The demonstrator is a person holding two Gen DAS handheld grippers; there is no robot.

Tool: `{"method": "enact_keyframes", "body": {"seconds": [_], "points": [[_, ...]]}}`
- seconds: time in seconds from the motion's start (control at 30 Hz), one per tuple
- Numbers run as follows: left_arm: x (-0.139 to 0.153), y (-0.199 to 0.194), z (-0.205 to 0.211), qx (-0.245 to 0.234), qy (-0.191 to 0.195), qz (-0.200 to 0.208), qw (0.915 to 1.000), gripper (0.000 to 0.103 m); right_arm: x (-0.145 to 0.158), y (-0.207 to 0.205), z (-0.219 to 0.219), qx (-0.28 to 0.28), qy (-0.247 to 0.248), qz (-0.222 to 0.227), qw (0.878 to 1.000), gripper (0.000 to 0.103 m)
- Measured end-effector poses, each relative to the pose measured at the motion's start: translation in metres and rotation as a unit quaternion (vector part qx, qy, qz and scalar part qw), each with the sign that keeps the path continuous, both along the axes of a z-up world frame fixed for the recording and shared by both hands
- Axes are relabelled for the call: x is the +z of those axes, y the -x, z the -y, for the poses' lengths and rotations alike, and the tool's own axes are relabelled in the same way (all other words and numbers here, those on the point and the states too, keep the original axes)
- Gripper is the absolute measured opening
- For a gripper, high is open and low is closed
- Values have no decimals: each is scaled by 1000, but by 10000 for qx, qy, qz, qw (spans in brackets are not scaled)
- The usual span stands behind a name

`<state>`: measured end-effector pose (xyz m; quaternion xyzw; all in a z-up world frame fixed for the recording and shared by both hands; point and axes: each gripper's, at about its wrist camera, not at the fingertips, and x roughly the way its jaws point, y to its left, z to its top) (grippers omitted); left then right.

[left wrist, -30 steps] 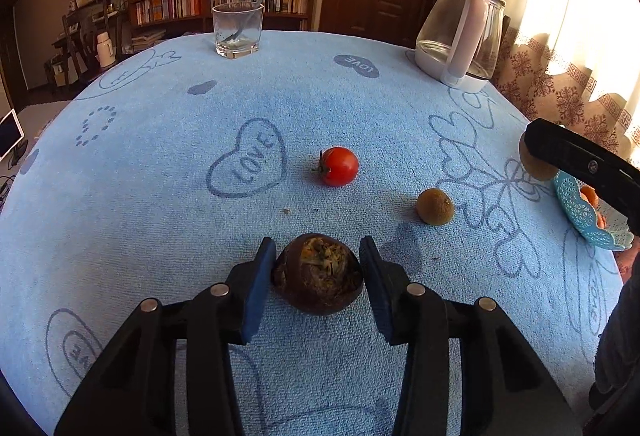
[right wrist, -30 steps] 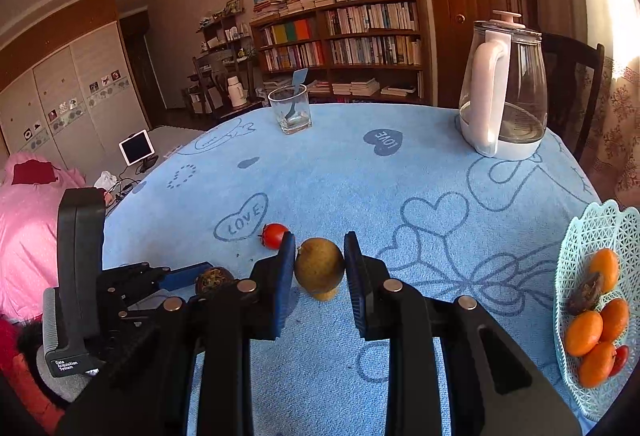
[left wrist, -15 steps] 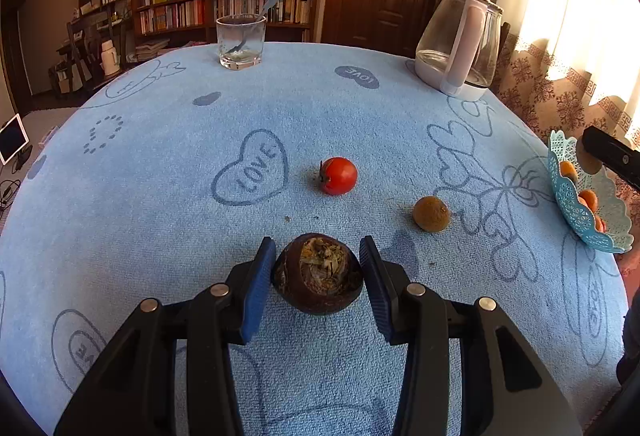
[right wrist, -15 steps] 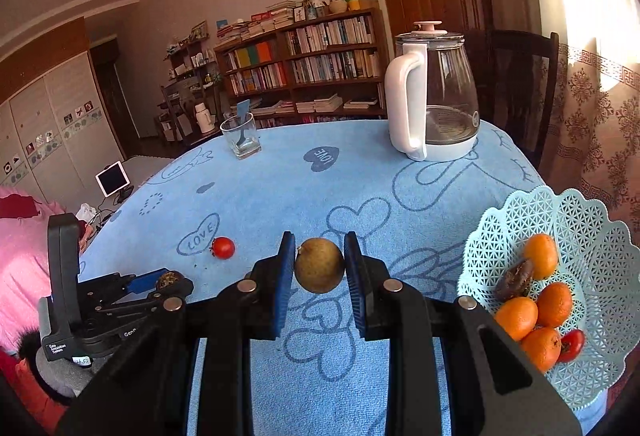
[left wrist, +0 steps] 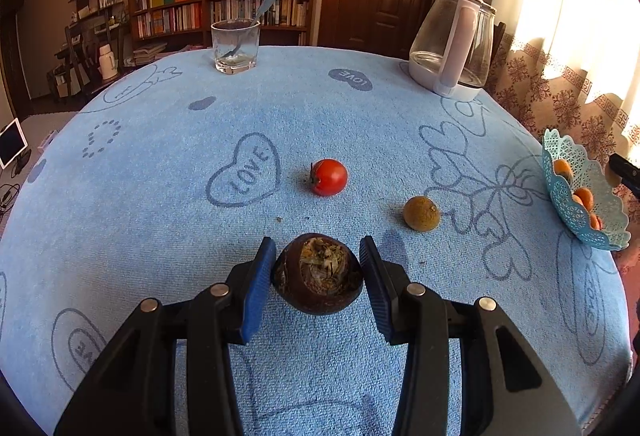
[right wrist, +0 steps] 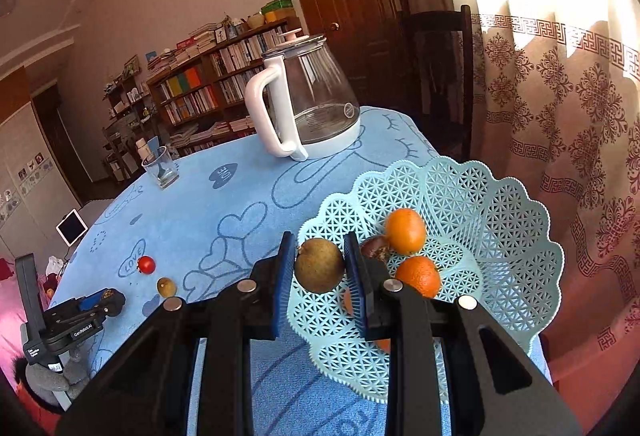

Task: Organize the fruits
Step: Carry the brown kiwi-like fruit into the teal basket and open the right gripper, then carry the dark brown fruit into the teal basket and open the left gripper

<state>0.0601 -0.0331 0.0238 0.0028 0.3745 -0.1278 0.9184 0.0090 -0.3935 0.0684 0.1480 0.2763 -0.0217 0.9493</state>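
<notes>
Right gripper [right wrist: 320, 268] pinches a brown-green round fruit [right wrist: 319, 265] across its widest girth, held over the near rim of the lattice fruit basket [right wrist: 500, 203], which holds oranges [right wrist: 405, 230]. The fruit is probably light, firm-skinned and apt to roll; a grip across the middle suits it. Left gripper [left wrist: 318, 272] clasps a dark, rough-topped fruit [left wrist: 318, 274] above the blue tablecloth [left wrist: 160, 220]; beyond lie a tomato [left wrist: 329, 177] and a second brown fruit [left wrist: 421, 213].
</notes>
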Motion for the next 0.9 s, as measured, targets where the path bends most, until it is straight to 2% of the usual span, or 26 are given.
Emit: {"method": "enact_keyframes", "body": {"seconds": [0.2, 0.37, 0.67, 0.9], "points": [[2, 4, 8, -93, -41, 26, 9999, 44, -12, 9, 32, -443, -204, -180, 9986, 26], [2, 7, 13, -138, -77, 30, 9999, 44, -21, 10, 43, -567, -340, -271, 9974, 26], [2, 8, 18, -139, -130, 7, 9998, 44, -26, 13, 52, -878, -334, -146, 9955, 27], [4, 11, 36, -311, -100, -52, 9995, 44, -31, 21, 63, -1177, -329, 27, 9925, 27]]}}
